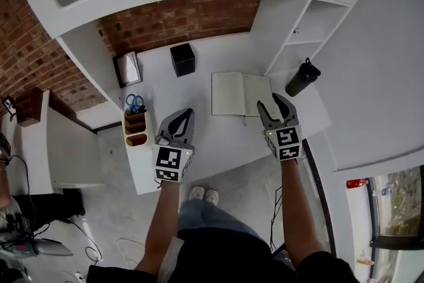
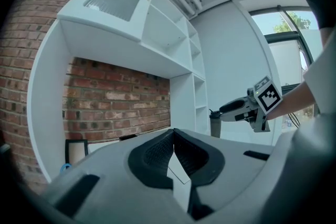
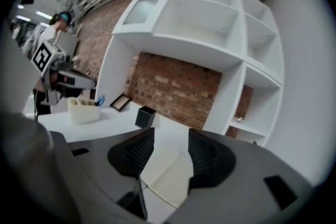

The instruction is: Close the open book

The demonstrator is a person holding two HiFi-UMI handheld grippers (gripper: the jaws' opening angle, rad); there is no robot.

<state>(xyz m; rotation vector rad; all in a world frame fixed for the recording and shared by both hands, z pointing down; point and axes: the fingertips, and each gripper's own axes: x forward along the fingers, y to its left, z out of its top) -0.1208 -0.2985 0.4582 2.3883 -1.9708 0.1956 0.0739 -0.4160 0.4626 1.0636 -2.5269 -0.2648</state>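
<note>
Your right claw (image 1: pixel 269 103), jaws spread, sat nearer: the open book (image 1: pixel 242 94) lay at its eleven o'clock, spine running twelve-to-six (left claw (image 1: pixel 185 114) pressed together).

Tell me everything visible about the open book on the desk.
The book lies open and flat on the white desk, two cream, blank-looking pages facing up, fold running away from the person. A black box stands beyond it, a dark bottle to its right, both apart. The right gripper, jaws apart, is over its right page; contact unclear.
</note>
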